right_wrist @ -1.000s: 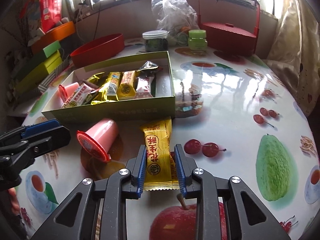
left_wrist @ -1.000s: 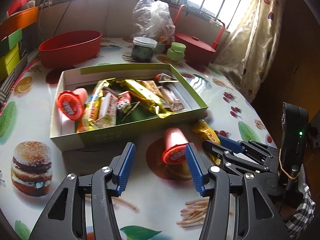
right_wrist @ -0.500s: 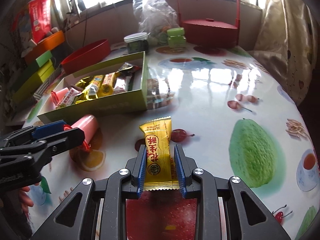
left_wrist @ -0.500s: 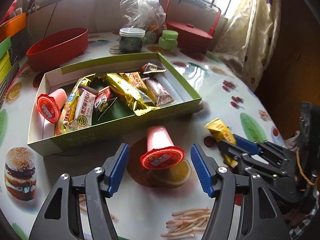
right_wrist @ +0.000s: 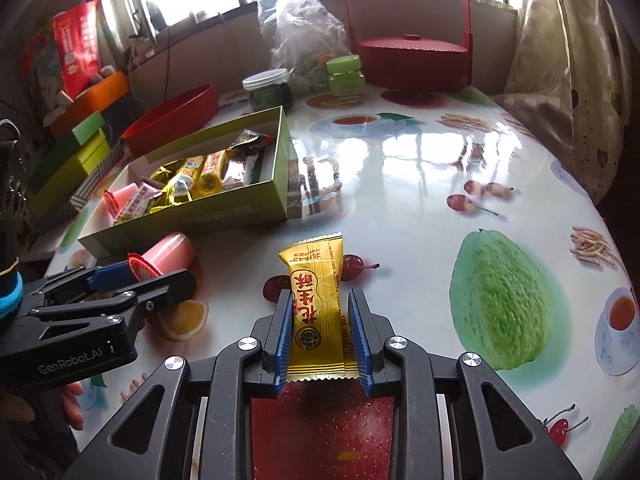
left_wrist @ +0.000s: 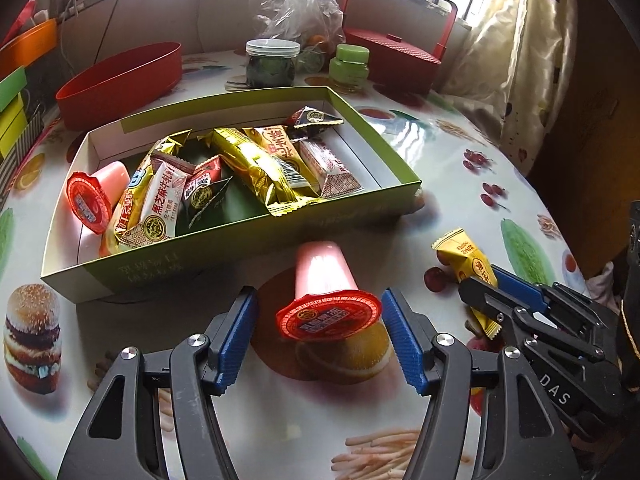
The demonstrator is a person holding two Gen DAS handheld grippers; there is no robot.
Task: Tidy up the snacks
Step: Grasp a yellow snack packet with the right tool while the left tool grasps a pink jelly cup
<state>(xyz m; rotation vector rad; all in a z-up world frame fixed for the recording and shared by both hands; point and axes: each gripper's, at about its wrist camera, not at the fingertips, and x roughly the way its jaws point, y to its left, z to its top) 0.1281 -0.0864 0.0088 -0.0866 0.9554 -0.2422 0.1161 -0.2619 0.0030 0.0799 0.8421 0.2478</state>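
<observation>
A pink jelly cup (left_wrist: 322,272) with a red foil lid lies on its side on the table, just in front of the green snack box (left_wrist: 248,236). My left gripper (left_wrist: 320,300) is open and straddles the lid end; a gap shows at the left pad, and the right pad sits close to the lid's rim. In the right wrist view, that cup (right_wrist: 168,254) lies between the left gripper's (right_wrist: 160,276) fingers. My right gripper (right_wrist: 320,300) is shut on a yellow snack packet (right_wrist: 316,304), held to the right of the box (right_wrist: 224,216). The left wrist view also shows the packet (left_wrist: 464,256) in the right gripper (left_wrist: 480,280).
The box holds several wrapped snacks and a second pink cup (left_wrist: 92,196). Behind it stand a red oval bowl (left_wrist: 120,80), a dark jar (left_wrist: 272,64), a small green jar (left_wrist: 350,62), a plastic bag (left_wrist: 296,4) and a red handled basket (left_wrist: 392,56). A curtain (right_wrist: 560,80) hangs at the right.
My left gripper's jaws have widened and moved forward around the pink cup's lid end. The right gripper has carried the yellow packet a little away from the box.
</observation>
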